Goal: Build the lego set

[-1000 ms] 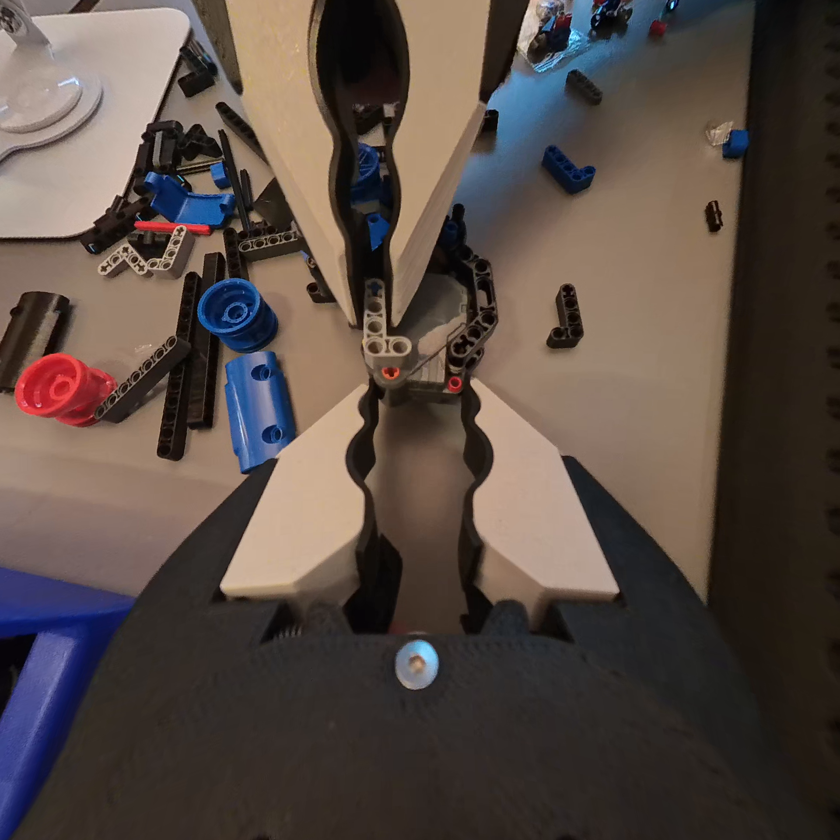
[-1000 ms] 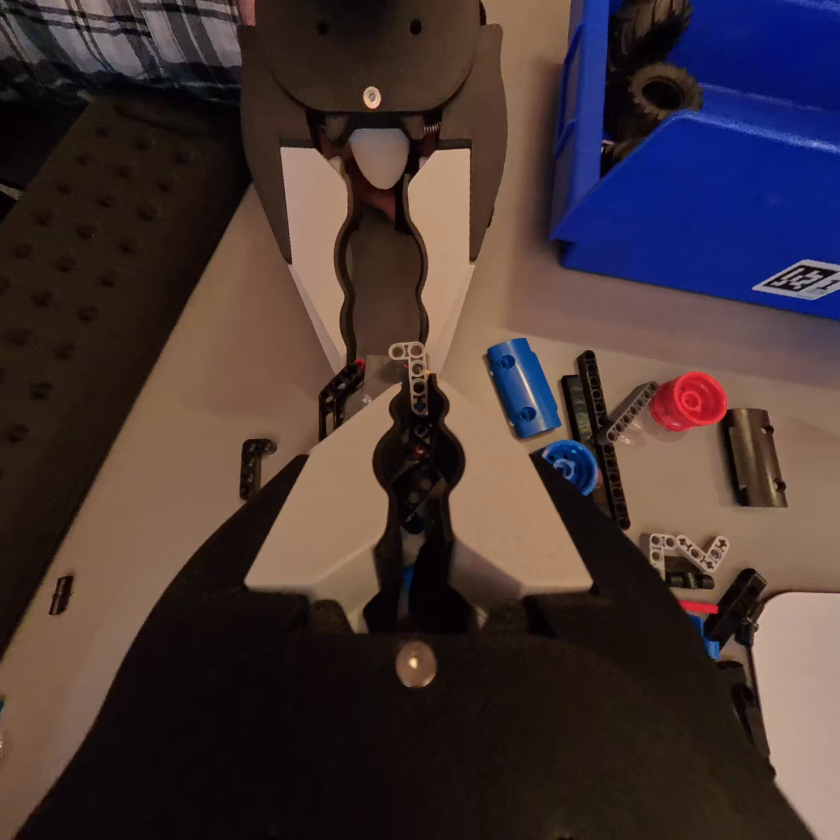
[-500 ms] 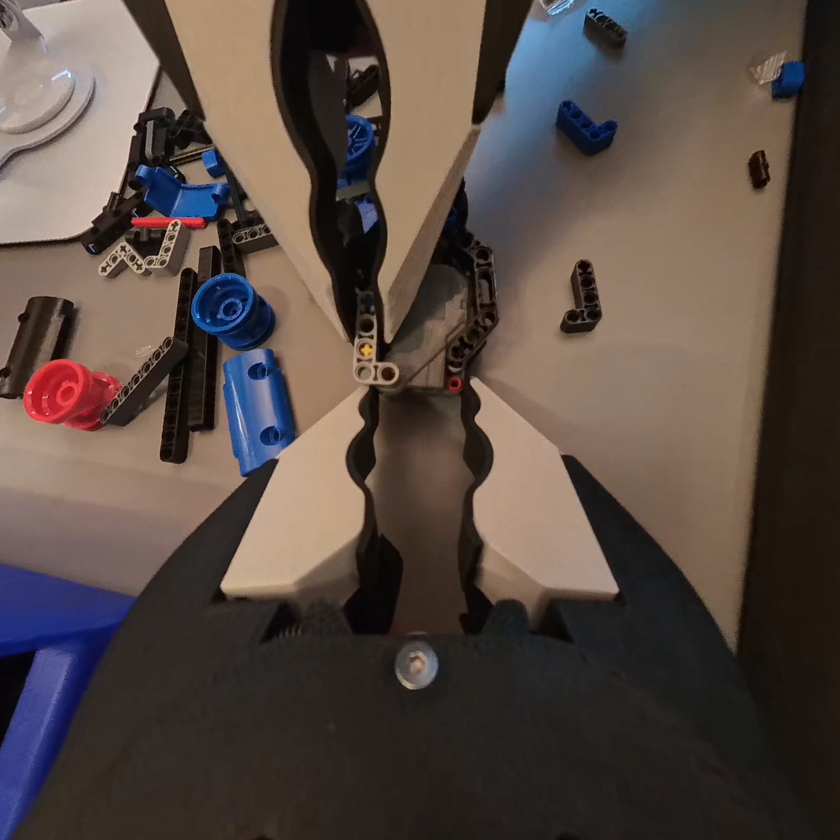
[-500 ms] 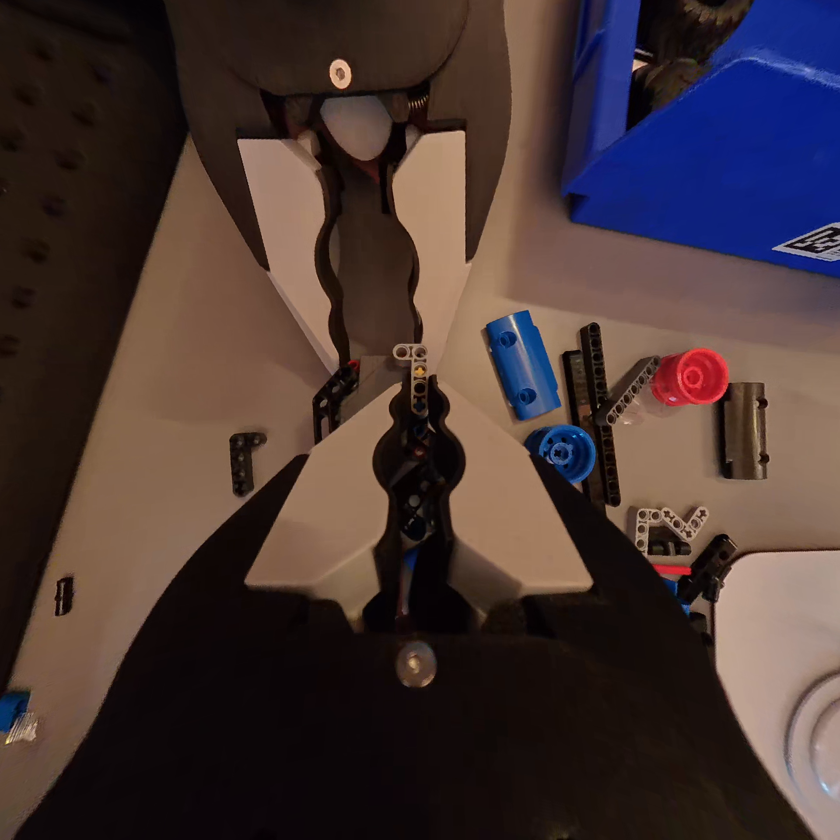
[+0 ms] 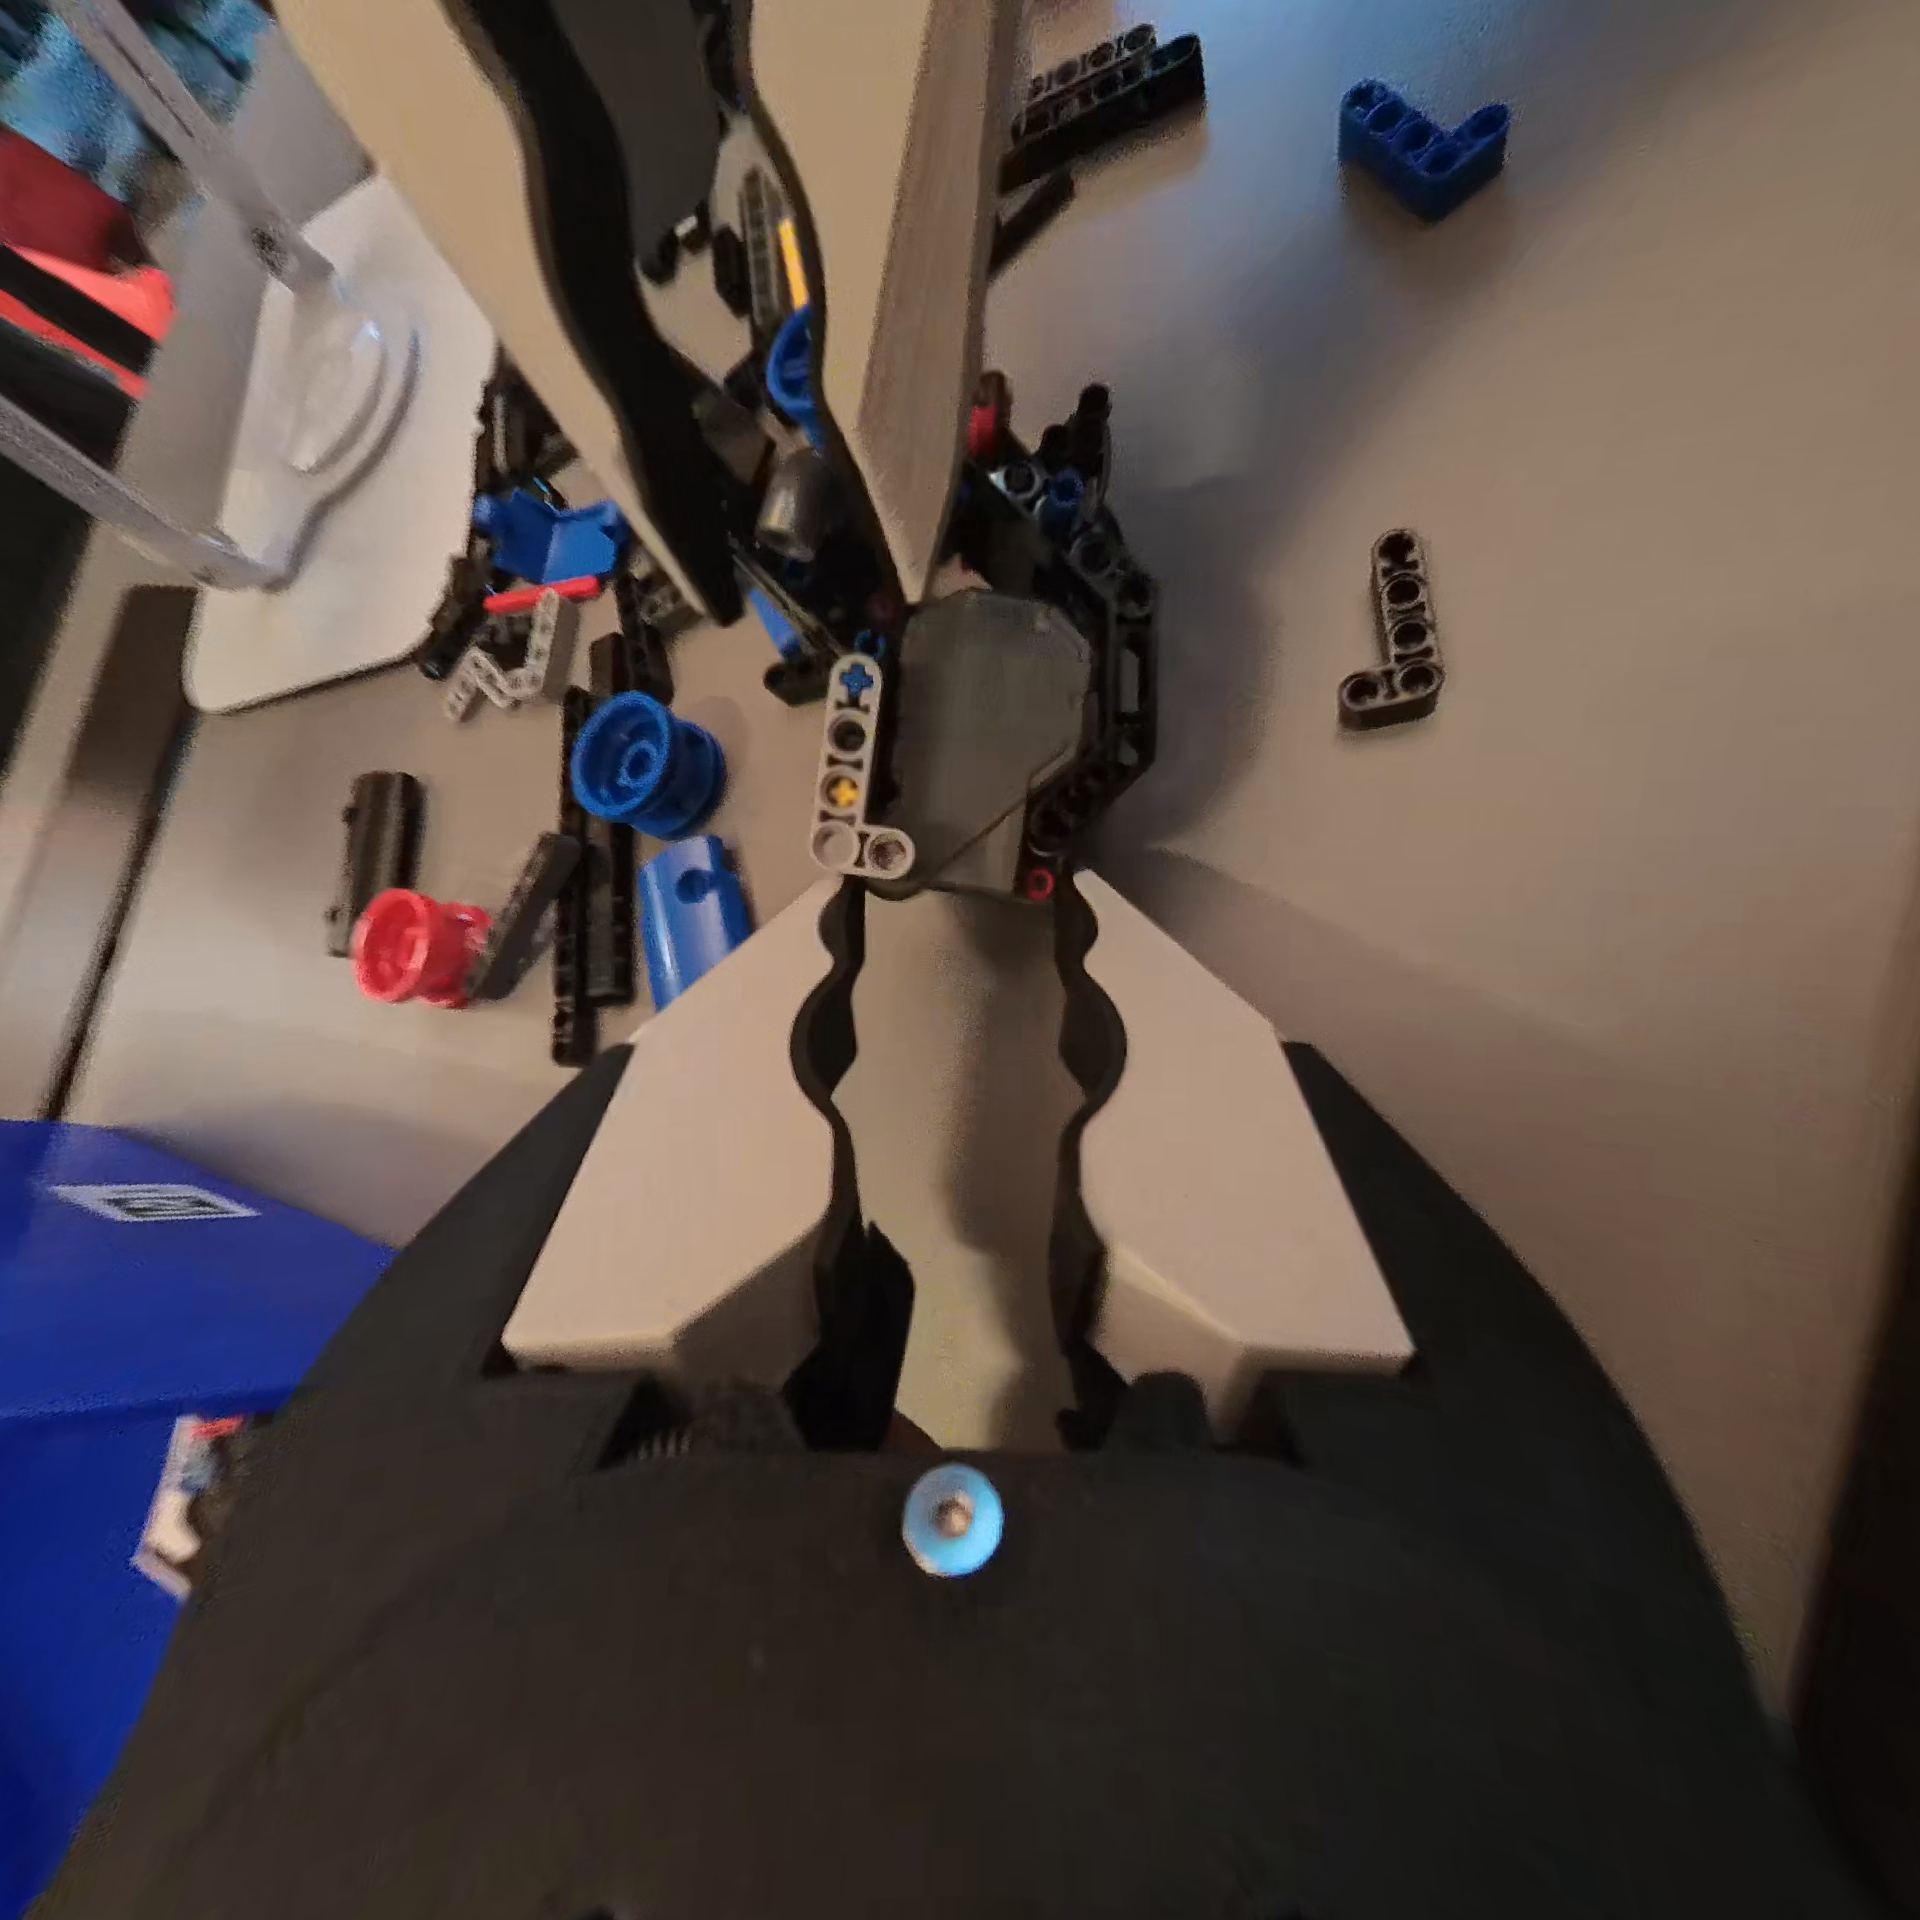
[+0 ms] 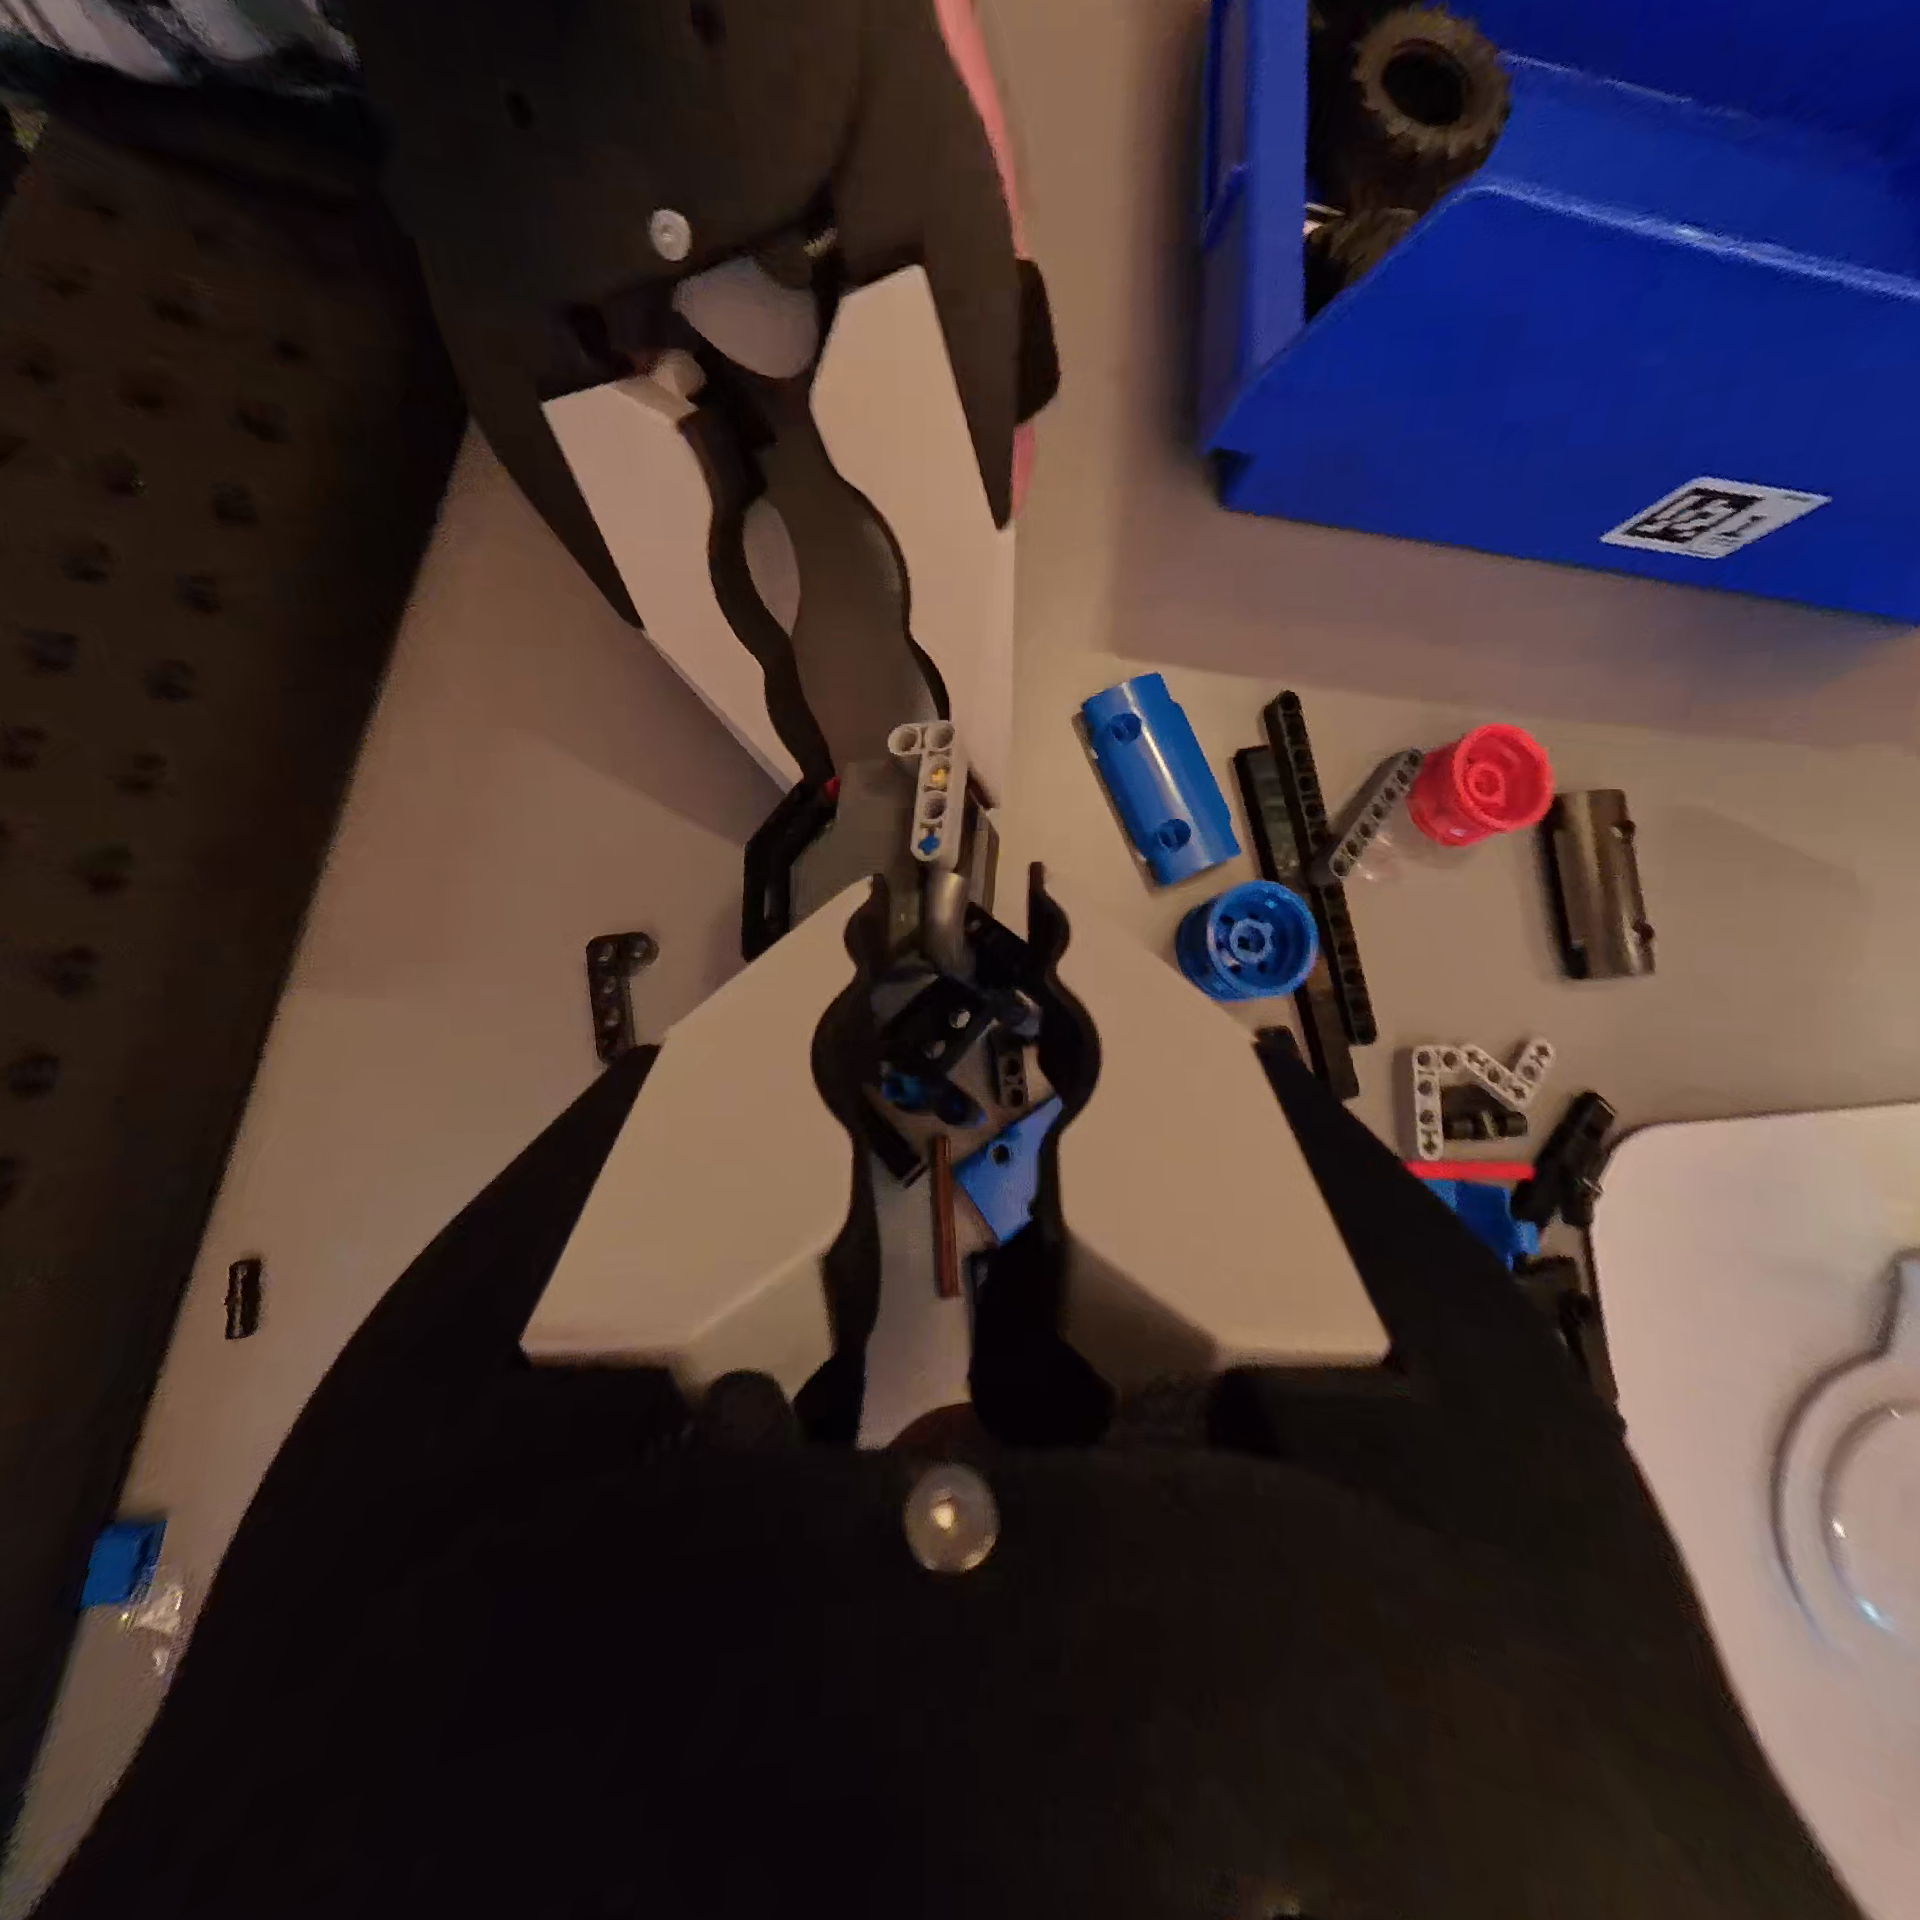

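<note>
- The beige tabletop (image 5: 1558,935) fills both views, strewn with loose Technic parts.
- A blue storage bin (image 6: 1558,343) sits at 1 o'clock in the right wrist view, black tyres (image 6: 1429,78) inside it.
- A white stand base (image 6: 1766,1351) lies at 4 o'clock in that view.
- The left gripper (image 5: 951,899) clamps the near end of the lego assembly (image 5: 987,727), its fingertips pressed on either side of the grey block with its black beam frame.
- The right gripper (image 6: 956,904) comes in from 12 o'clock in the left wrist view; its jaws stand parted around the far end of the assembly, and whether they press on it cannot be told.
- The assembly is held between the two tools above the table, at the centre of both views.
- A grey L-shaped liftarm (image 5: 857,769) sits on the assembly's left side, with a blue and a yellow axle end showing in its holes.
- At 9 o'clock in the left wrist view lie a blue wheel hub (image 5: 644,748), a blue curved panel (image 5: 691,914) and a red wheel hub (image 5: 416,945).
- A black L-shaped liftarm (image 5: 1397,634) lies at 2 o'clock, well apart.
- A blue L-shaped liftarm (image 5: 1423,145) lies near 1 o'clock.
</note>
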`<state>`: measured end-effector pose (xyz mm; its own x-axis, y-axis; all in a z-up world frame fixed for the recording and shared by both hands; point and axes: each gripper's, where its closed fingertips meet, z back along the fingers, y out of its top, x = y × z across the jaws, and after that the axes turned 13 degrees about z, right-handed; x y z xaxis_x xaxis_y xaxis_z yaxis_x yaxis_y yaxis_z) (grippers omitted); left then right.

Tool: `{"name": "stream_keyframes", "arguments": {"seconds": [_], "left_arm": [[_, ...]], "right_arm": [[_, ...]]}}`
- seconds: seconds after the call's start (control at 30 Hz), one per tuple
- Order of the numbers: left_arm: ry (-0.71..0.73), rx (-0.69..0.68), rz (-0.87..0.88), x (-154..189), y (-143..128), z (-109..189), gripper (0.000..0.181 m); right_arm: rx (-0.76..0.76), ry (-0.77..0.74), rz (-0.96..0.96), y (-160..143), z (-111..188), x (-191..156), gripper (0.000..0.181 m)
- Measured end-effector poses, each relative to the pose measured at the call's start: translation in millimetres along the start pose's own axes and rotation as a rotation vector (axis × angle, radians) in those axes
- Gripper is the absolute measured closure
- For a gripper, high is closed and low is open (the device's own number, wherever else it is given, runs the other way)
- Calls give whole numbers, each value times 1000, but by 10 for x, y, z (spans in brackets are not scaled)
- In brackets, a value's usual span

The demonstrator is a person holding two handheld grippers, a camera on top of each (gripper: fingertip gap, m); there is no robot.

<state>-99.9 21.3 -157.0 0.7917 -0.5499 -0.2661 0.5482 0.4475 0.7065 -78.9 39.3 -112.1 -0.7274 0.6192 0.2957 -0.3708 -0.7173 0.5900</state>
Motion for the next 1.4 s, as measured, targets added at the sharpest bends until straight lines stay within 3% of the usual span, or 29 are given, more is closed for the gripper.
{"name": "stream_keyframes", "arguments": {"seconds": [0.1, 0.23, 0.4, 0.5, 0.57, 0.73, 0.83, 0.97, 1.07, 1.2, 1.3, 1.4], "left_arm": [[120, -3, -122, -26, 58, 50, 146], [338, 8, -346, -88, 162, 159, 147], [460, 36, -520, -10, 252, 238, 146], [488, 40, -571, 28, 237, 247, 146], [442, 41, -524, 75, 181, 232, 141], [255, 89, -247, 172, 114, 290, 133], [-23, 109, 104, 266, 114, 328, 126], [-161, 234, 324, 136, 278, 367, 133], [-216, 155, 338, 210, 239, 194, 135], [-227, 171, 275, 284, 298, 130, 151], [-141, 190, 176, 272, 329, 131, 154], [25, 175, -14, 248, 345, 153, 159]], "right_arm": [[40, -51, -16, 61, 107, -6, 143], [81, 24, -102, 132, 116, -142, 136], [14, 16, -105, 51, 14, -171, 130], [-17, 19, -65, 38, -7, -234, 146], [-59, -8, -17, -16, -54, -270, 165], [-41, -27, -12, 14, -62, -300, 167], [-48, -29, 7, 18, -66, -310, 169], [-68, -72, 77, 17, -60, -338, 169], [-51, -103, 100, 44, -50, -376, 169], [-40, -125, 93, 27, -26, -376, 169], [-4, -97, 48, 40, 21, -398, 163], [54, -52, -68, 96, 134, -373, 143]]}}
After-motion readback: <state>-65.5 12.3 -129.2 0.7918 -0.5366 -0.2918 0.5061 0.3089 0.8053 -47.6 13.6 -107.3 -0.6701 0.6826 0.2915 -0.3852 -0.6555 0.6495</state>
